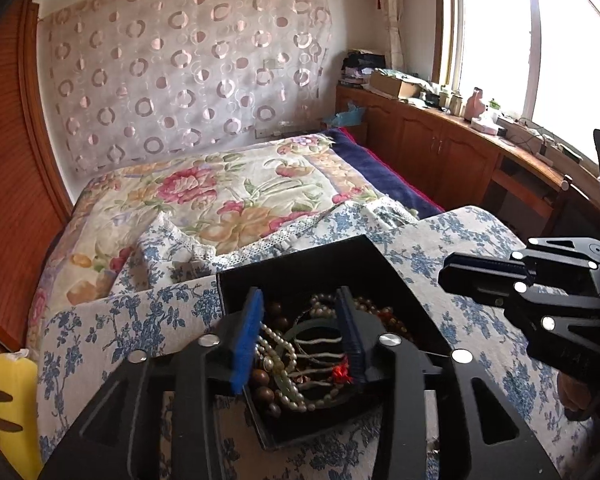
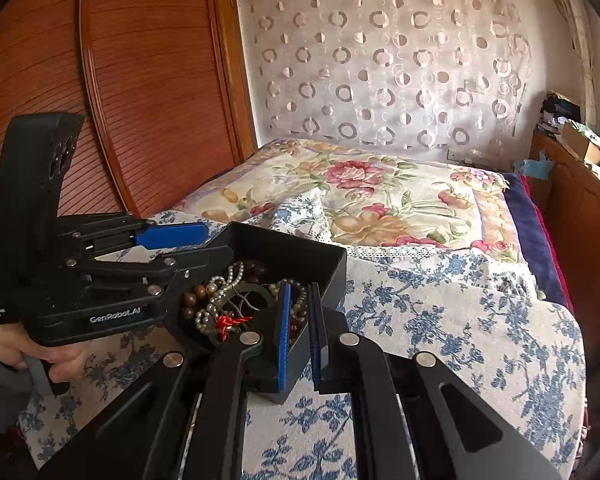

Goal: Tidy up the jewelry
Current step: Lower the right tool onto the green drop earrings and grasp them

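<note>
A black open box sits on the blue-flowered cloth and holds a tangle of jewelry: pearl strands, brown wooden beads, a green bangle, a red tassel. My left gripper is open, its blue-padded fingers lowered into the box on either side of the pearls. My right gripper is nearly closed around the box's near right wall, one finger inside, one outside. It shows in the left wrist view at the right.
The box rests on a table or stool covered with blue-flowered cloth in front of a bed with a floral quilt. A wooden wardrobe stands left, a cluttered wooden cabinet under the window right. A yellow object lies at lower left.
</note>
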Demonstrator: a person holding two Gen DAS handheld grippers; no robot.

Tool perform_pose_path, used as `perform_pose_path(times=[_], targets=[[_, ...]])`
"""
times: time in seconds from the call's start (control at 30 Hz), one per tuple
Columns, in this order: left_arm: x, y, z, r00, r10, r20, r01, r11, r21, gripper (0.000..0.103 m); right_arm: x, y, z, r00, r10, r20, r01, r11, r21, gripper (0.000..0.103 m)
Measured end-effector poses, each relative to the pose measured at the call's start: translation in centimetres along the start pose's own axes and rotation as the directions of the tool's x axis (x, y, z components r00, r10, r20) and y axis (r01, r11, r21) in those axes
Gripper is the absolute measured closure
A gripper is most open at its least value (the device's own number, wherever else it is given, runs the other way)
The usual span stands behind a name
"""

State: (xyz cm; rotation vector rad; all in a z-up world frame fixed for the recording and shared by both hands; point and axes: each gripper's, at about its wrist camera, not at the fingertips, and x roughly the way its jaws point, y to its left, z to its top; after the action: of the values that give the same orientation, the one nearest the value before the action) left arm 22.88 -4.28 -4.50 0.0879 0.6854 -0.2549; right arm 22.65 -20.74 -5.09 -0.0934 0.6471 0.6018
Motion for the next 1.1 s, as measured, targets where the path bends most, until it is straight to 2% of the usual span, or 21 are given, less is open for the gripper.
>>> perform_pose_path(times=[0.17, 0.33, 0.43, 0.5, 0.73, 0.87, 1.0, 1.1], targets=[[-2.0, -0.5, -1.2, 1.0, -0.023, 0.02, 0.023, 1.0, 0.011, 0.038, -1.7, 0.2, -1.5, 1.0, -0.005, -0.029, 0.005, 1.0, -0.007, 0.093], [-3.7, -0.7, -3.2, 0.999, -0.039, 0.022, 0.039, 0.999, 0.014, 0.021, -2.3, 0.9, -4.2, 0.996, -0.008, -0.089, 0.006, 1.0, -0.024, 0.093], [-4.0, -0.9, -4.4, 0.998, -0.055, 0.004, 0.055, 0.998, 0.017, 0.017, -2.2, 1.4, -5.9, 0.992, 0.004, -0.124, -0.008, 1.0, -0.029, 0.073], [-4.2, -1.1, -5.2, 0.998, -0.055, -0.009, 0.055, 0.998, 0.022, 0.012, -1.9, 1.9, -6.8, 0.989, 0.012, -0.147, -0.017, 0.999, -0.033, 0.073], [-4.5, -0.9, -8.2, 0.996, -0.056, -0.068, 0.058, 0.998, 0.022, 0.01, -0.1, 4.0, -9.3, 0.971, 0.045, -0.237, -0.068, 0.994, -0.088, 0.073], [-4.0, -0.8, -9.4, 0.993, -0.058, -0.105, 0.06, 0.998, 0.018, 0.01, 0.3, 4.6, -9.4, 0.966, 0.057, -0.254, -0.088, 0.99, -0.112, 0.073], [-3.6, -1.3, -10.2, 0.989, -0.061, -0.136, 0.064, 0.998, 0.02, 0.01, 0.8, 5.3, -9.6, 0.961, 0.032, -0.273, -0.077, 0.985, -0.157, 0.073], [-3.4, -1.5, -10.5, 0.986, -0.066, -0.15, 0.071, 0.997, 0.027, 0.01, 0.9, 5.4, -9.6, 0.963, 0.005, -0.268, -0.058, 0.98, -0.191, 0.082]])
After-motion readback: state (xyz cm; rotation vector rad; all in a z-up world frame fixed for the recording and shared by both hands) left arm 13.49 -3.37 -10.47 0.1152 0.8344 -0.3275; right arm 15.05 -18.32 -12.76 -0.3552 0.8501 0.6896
